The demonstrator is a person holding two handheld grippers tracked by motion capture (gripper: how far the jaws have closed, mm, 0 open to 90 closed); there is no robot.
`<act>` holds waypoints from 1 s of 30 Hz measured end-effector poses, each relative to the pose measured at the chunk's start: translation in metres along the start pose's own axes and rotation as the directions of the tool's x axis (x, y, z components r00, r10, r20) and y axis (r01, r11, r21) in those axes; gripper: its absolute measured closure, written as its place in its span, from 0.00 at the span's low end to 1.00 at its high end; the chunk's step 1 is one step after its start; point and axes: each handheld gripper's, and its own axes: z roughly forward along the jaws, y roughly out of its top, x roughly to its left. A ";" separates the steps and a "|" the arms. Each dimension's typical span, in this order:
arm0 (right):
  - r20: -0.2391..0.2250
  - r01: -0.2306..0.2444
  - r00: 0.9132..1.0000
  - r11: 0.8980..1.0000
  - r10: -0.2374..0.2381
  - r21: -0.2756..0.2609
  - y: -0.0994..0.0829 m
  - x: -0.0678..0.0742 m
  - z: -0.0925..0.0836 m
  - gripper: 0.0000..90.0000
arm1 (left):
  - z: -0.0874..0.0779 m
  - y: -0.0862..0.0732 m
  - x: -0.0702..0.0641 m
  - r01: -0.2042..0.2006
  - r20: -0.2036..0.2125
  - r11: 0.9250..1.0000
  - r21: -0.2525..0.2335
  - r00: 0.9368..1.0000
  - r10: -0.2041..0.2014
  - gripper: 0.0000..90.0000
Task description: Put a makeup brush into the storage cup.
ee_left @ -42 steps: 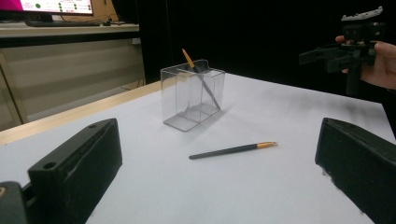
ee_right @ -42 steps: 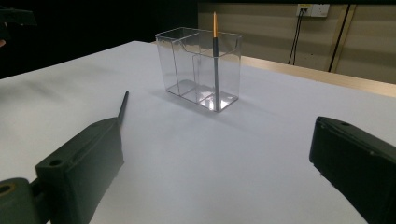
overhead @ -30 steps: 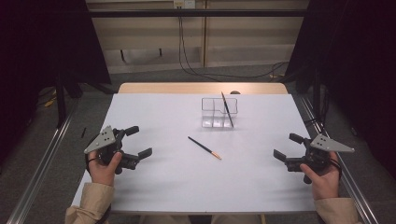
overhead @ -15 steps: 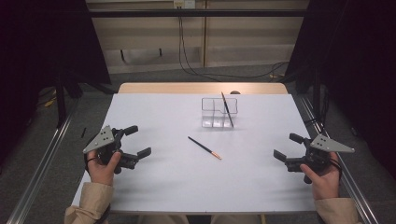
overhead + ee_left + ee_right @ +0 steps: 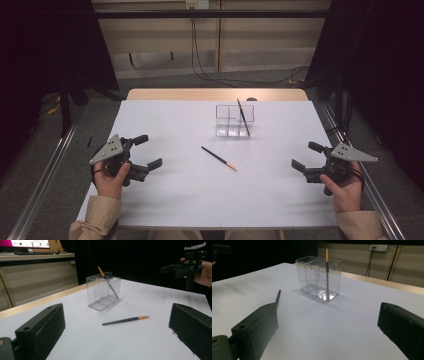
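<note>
Starting nearest the person, the left gripper [image 5: 148, 151] is held in the left hand [image 5: 110, 175] over the near left part of the white table [image 5: 175, 200], its jaws spread wide with nothing between them. At the near right edge, the right gripper [image 5: 307, 156] is held in the right hand [image 5: 342, 187], its jaws likewise parted wide and empty. Between the two and a little farther out, a loose pencil [image 5: 219, 158] is seen lying flat on the table, well apart from both grippers; in the left gripper view its orange tip [image 5: 143, 317] is turned toward the right gripper [image 5: 172, 267]. Farther back, near the table's middle, a clear plastic holder [image 5: 228, 120] with compartments is set upright, and a second pencil [image 5: 243, 117] is leant inside its right-hand compartment, orange tip uppermost.
</note>
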 end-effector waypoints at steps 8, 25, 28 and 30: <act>-0.005 -0.006 1.000 1.000 0.006 0.003 0.005 0.002 0.009 0.03 | -0.001 0.001 0.000 -0.001 -0.005 1.000 -0.001 1.000 0.001 0.00; -0.065 0.015 0.998 0.999 -0.012 0.044 0.013 0.014 0.040 0.03 | -0.001 -0.001 0.000 0.004 -0.005 1.000 0.003 1.000 -0.004 0.01; -0.075 0.011 0.997 0.999 -0.007 0.049 0.014 0.016 0.045 0.03 | 0.000 -0.001 0.000 0.001 -0.003 1.000 0.003 1.000 -0.001 0.00; -0.077 0.013 0.997 0.999 -0.009 0.052 0.015 0.017 0.048 0.03 | 0.000 -0.001 0.000 0.002 -0.003 1.000 0.002 1.000 -0.002 0.00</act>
